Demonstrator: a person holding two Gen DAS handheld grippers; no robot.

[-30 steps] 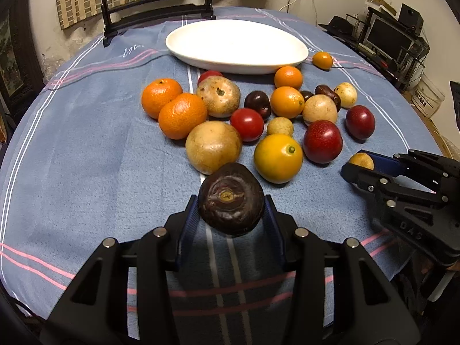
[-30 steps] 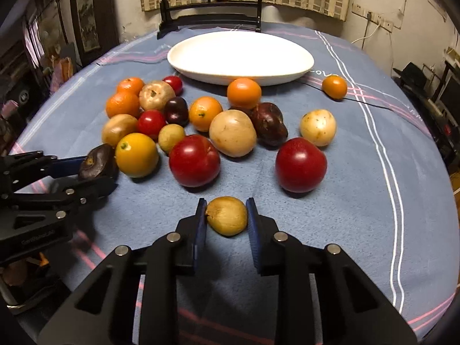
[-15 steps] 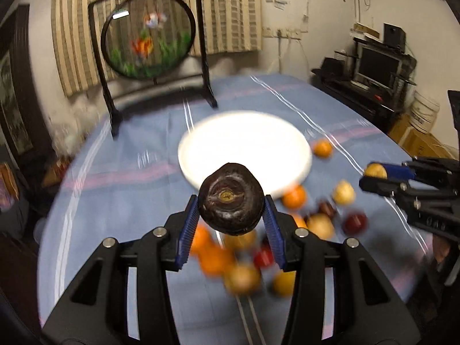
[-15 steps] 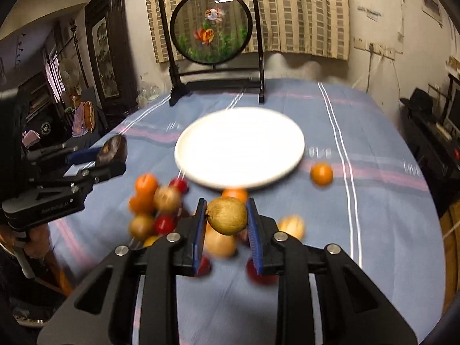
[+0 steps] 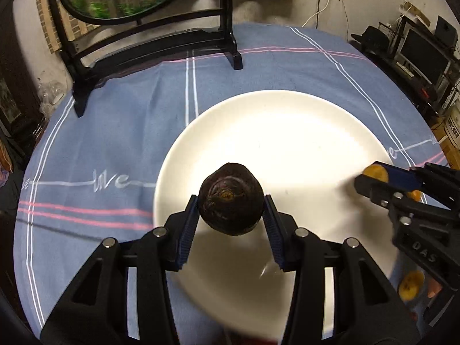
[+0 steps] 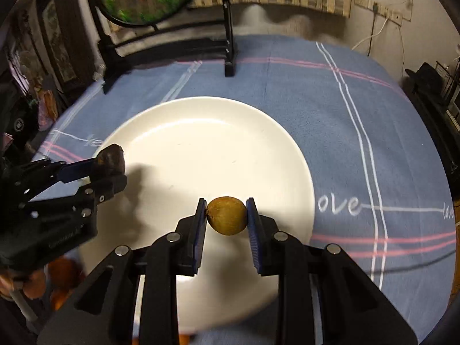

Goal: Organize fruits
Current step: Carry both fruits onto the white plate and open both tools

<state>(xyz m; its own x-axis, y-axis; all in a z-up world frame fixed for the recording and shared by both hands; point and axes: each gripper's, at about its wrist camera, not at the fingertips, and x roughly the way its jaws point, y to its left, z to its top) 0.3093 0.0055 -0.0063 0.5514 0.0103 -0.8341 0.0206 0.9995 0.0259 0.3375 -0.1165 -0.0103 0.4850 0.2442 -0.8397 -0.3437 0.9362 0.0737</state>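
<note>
A wrinkled dark purple fruit [image 5: 231, 199] is clamped in my left gripper [image 5: 231, 201], held over the near left part of the white plate [image 5: 287, 132]. My right gripper [image 6: 227, 215] is shut on a small yellow-brown fruit [image 6: 227, 215] above the near right part of the same plate [image 6: 201, 149]. In the left wrist view the right gripper [image 5: 373, 174] comes in from the right with its yellow fruit [image 5: 375, 172]. In the right wrist view the left gripper [image 6: 110, 162] and the dark fruit [image 6: 110, 159] are at the left. The plate holds no fruit.
A black-framed round screen on a stand [image 5: 155, 43] rises at the back of the blue striped tablecloth [image 5: 115, 120]. Orange fruits [image 5: 411, 284] lie by the near plate edge, others [image 6: 61, 270] at lower left. Shelves with electronics [image 5: 425, 51] stand at the right.
Both grippers have carried their fruits forward from the fruit pile to above the plate. The pile has dropped out of sight below the view. Both grips are unchanged.
</note>
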